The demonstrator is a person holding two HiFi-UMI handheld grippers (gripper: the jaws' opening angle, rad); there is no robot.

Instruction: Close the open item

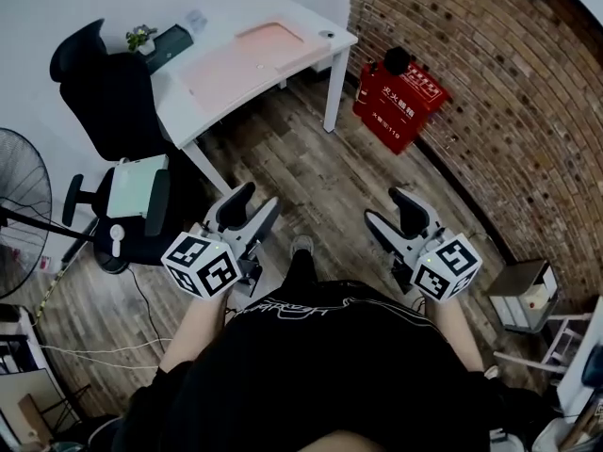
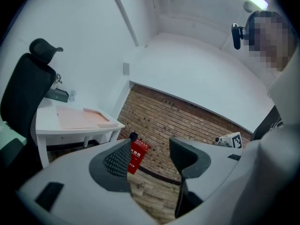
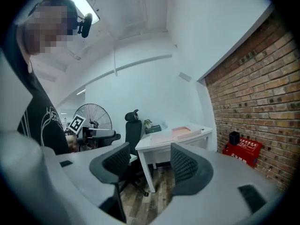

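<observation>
Holding the left gripper (image 1: 259,198) and the right gripper (image 1: 382,205) out in front of me, well apart from each other, I am keeping both of them released: each pair of jaws is standing wide with nothing between the pads, only the room showing through the gap. I am standing on the wooden floor (image 1: 311,177), and both tools are pointing ahead toward the white desk (image 1: 193,121), which is well away from them. The pink flat item (image 1: 236,64) is lying on that desk, its long axis running along the desk's length, from the end near the black office chair (image 1: 113,92) toward the end near the brick wall (image 1: 471,83). A smaller pink part is sitting slightly raised at the wall end of it. I cannot tell from this far off which side of it is opening. A red box (image 1: 398,102) is leaning against the brick wall, beside the desk's far leg.
</observation>
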